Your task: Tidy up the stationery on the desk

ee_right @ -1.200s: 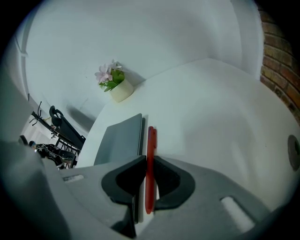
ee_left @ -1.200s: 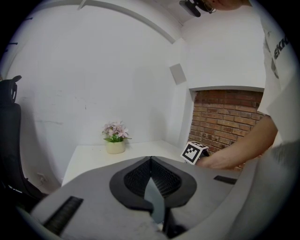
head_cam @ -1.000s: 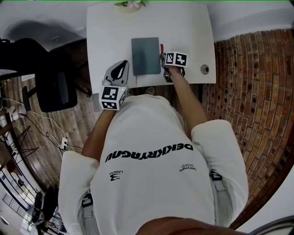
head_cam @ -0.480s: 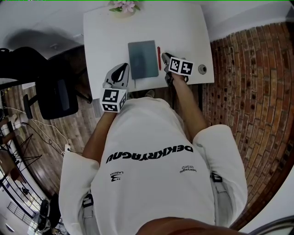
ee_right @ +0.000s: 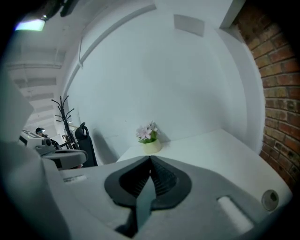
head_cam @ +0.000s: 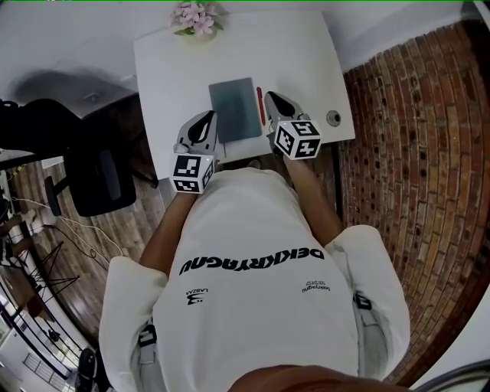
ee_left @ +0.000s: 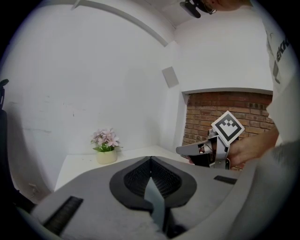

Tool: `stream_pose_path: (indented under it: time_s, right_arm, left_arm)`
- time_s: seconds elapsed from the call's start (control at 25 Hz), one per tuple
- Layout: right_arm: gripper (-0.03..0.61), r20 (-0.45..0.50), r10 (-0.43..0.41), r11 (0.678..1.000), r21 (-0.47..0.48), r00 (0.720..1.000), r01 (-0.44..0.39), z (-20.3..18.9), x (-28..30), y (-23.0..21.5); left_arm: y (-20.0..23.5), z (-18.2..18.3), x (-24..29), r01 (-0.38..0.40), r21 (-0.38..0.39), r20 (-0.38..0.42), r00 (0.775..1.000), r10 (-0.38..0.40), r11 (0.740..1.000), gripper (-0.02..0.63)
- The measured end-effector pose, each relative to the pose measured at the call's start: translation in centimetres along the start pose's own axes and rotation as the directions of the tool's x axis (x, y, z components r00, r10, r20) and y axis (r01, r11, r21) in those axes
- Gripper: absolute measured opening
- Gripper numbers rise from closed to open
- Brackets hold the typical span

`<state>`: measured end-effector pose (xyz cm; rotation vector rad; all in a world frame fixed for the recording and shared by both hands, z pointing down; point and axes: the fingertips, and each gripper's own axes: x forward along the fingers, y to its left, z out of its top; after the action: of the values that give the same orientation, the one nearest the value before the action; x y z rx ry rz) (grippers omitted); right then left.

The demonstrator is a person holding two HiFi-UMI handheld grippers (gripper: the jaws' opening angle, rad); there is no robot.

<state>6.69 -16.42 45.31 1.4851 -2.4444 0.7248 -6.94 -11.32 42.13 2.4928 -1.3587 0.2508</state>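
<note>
A grey notebook (head_cam: 235, 108) lies flat in the middle of the white desk (head_cam: 168, 69). A red pen (head_cam: 259, 105) lies along the notebook's right edge. My right gripper (head_cam: 270, 98) hovers just right of the pen, above the desk's near edge. Its jaws have just closed and they meet at the tips (ee_right: 150, 159) with nothing between them. My left gripper (head_cam: 208, 118) hangs left of the notebook, shut (ee_left: 151, 159) and holding nothing. The left gripper view also catches the right gripper (ee_left: 187, 150) with its marker cube (ee_left: 228, 128).
A pot of pink flowers (head_cam: 193, 19) stands at the desk's far edge. A small round fitting (head_cam: 333, 118) sits in the near right corner. A black chair (head_cam: 96, 172) stands left of the desk. Brick flooring (head_cam: 413, 153) lies to the right. The white wall (ee_right: 154, 79) backs the desk.
The right gripper, earlier down at the red pen, has left it lying beside the notebook and lifted up and back toward the near edge. The left gripper has shifted only slightly.
</note>
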Motion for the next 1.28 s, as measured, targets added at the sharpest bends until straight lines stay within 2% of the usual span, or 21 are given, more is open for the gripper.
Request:
stream_pose_path:
  time_s: [0.28,0.52,1.28]
  right_arm:
    - [-0.003,0.101,0.003,0.995,-0.100,0.995,0.008,1.7,-2.0,2.4]
    - [-0.003,0.139,0.020,0.988,-0.154,0.990,0.001,2.1,-3.0,4.1]
    - [-0.003,0.162,0.029,0.989,-0.151,0.986,-0.004,2.0,-4.0,4.9]
  left_arm:
    - [-0.3,1.4,0.0,-0.003,0.020,0.028,1.000,0.002,1.000,-0.002]
    - [-0.9,2.1,0.0,0.006,0.035,0.046,0.999,-0.008,0.999,-0.002]
    - [-1.0,2.0,-0.3,0.009,0.038,0.053,0.999,-0.011,0.999,-0.002]
